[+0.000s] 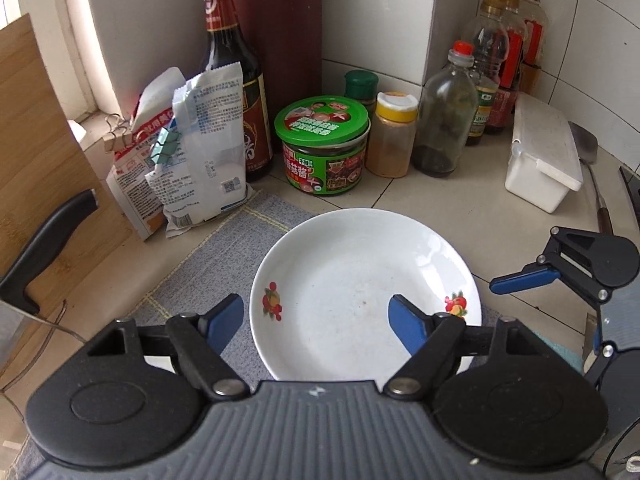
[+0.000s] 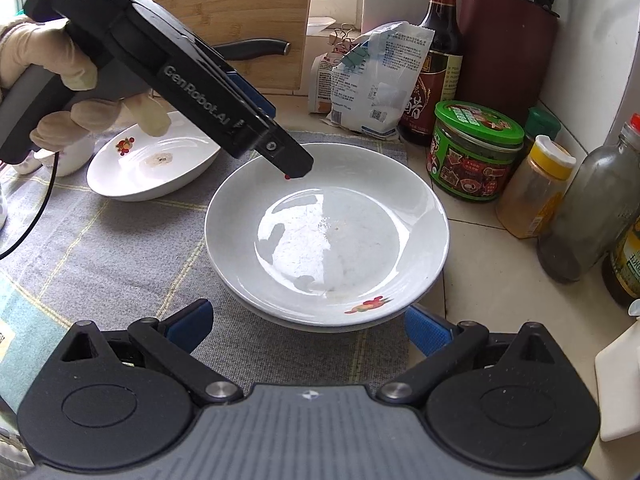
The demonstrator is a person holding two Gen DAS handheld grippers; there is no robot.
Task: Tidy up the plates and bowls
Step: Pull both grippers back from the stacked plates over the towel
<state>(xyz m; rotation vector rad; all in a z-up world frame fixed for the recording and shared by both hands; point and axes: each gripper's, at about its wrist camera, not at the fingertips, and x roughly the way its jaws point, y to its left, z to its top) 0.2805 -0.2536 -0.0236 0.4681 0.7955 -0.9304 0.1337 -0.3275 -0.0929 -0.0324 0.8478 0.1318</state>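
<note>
A white plate (image 1: 340,292) with small fruit prints lies on a grey checked mat (image 1: 224,248). My left gripper (image 1: 316,324) hovers open over its near part; the blue fingers touch nothing. In the right wrist view this plate (image 2: 328,236) rests on a second plate whose rim (image 2: 280,322) shows beneath it. My right gripper (image 2: 308,324) is open just short of the stack's near rim, its fingers apart from it. One of its fingers (image 1: 524,282) shows at the right. Farther left, a third plate (image 2: 152,164) sits tilted beside a white bowl (image 2: 64,160).
A green-lidded jar (image 1: 324,148), spice shaker (image 1: 394,136), glass bottles (image 1: 448,120), dark sauce bottle (image 1: 232,80), clipped bags (image 1: 188,152) and knife block (image 1: 280,40) crowd the back wall. A white box (image 1: 540,156) stands right, a black-handled cleaver (image 1: 52,248) left. A gloved hand (image 2: 48,56) holds the left gripper.
</note>
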